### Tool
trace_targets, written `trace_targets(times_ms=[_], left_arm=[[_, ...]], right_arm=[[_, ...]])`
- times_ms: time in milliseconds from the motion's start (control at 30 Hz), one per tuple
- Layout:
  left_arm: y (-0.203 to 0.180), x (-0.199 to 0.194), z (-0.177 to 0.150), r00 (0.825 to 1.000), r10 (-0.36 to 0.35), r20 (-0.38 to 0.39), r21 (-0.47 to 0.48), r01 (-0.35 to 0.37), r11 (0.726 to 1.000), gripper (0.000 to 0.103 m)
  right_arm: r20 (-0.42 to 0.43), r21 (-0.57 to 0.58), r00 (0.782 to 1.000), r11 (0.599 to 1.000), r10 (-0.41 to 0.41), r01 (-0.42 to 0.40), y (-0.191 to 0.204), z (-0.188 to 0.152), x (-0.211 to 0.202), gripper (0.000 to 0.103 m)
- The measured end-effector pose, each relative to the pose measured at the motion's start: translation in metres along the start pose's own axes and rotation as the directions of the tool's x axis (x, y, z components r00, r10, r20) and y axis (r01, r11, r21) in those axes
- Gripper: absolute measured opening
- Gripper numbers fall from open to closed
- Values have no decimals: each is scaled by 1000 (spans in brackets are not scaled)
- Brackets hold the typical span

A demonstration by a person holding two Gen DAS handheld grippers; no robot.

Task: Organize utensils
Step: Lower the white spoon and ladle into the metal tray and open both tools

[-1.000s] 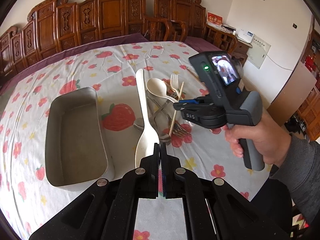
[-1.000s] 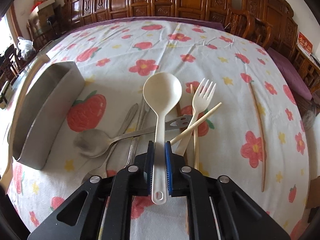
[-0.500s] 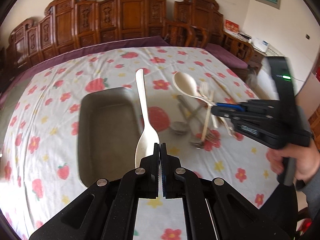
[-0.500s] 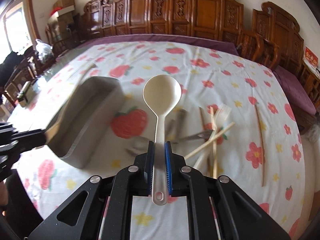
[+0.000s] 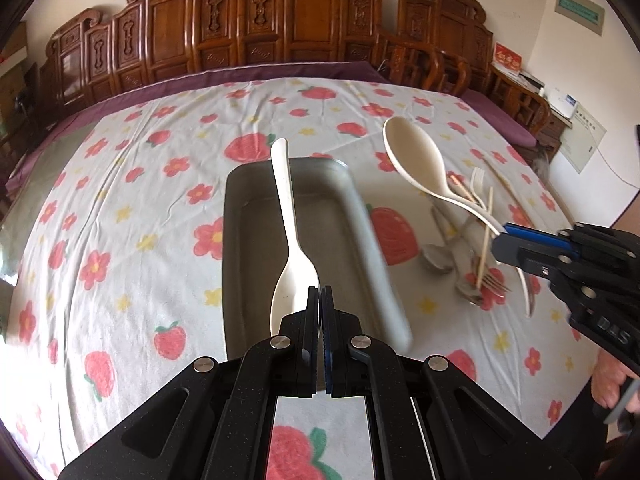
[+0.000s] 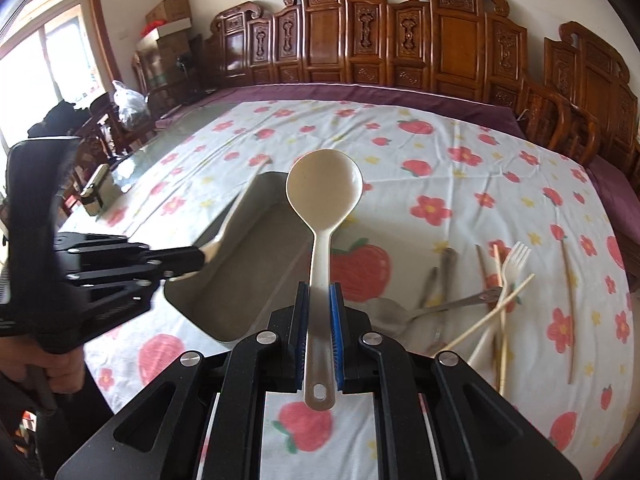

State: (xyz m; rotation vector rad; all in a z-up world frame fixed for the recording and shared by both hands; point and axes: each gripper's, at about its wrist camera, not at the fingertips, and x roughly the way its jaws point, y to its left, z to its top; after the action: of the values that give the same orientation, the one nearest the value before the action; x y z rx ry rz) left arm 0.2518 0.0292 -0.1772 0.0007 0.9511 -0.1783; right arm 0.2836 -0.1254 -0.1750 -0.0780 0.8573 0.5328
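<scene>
On the table lies a white cloth (image 5: 132, 208) with red strawberries and flowers printed on it, a bit wrinkled. A grey metal tray (image 5: 240, 248) sits on the cloth. It is long, shaped like a box with round corners, dull inside, and nothing lies in it.

Over the tray hangs the left gripper (image 5: 319, 300), black and hard, with its two jaws pressed tight together. They pinch the bowl end of a cream plastic spoon (image 5: 286, 216), whose thin, smooth handle sticks out across the tray toward the far end.

Beside it, the right gripper (image 6: 319, 304) has blue ribbed pads. Its jaws squeeze the flat handle of a cream plastic ladle (image 6: 324, 188). The ladle has a big, round, deep bowl that hangs in the air above the tray's right side, and a small hole at the handle's end.

To the right of the tray, a messy pile rests on the cloth: shiny metal spoons (image 6: 394, 312), a pale plastic fork (image 6: 516, 258) and thin wooden chopsticks (image 6: 490, 318) crossed over each other. One more chopstick (image 6: 567, 312) lies alone, farther right.

Behind the table stand dark carved wooden chairs (image 5: 256, 32).
</scene>
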Motion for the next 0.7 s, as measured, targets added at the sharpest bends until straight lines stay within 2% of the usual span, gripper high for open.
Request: trace_targets(times_ms=[167, 200, 267, 333, 700], left_arm=[[5, 8, 2, 1000, 11, -7, -10, -11, 1000, 2], [6, 8, 2, 1000, 12, -4, -12, -12, 1000, 4], [7, 9, 2, 1000, 17, -1, -11, -17, 1000, 18], [9, 8, 0, 1000, 23, 4, -11, -23, 1000, 21], [32, -18, -13, 999, 35, 38, -31, -34, 999, 26]], right_arm=[[-1, -3, 1000, 1000, 11, -11, 12, 3, 4, 12], [-3, -4, 1000, 1000, 15, -15, 14, 4, 5, 12], [-5, -6, 1000, 1000, 18, -18, 19, 4, 5, 12], [-6, -6, 1000, 1000, 22, -22, 22, 4, 7, 12], [-35, 17, 998, 999, 51, -50, 44, 9, 34, 12]])
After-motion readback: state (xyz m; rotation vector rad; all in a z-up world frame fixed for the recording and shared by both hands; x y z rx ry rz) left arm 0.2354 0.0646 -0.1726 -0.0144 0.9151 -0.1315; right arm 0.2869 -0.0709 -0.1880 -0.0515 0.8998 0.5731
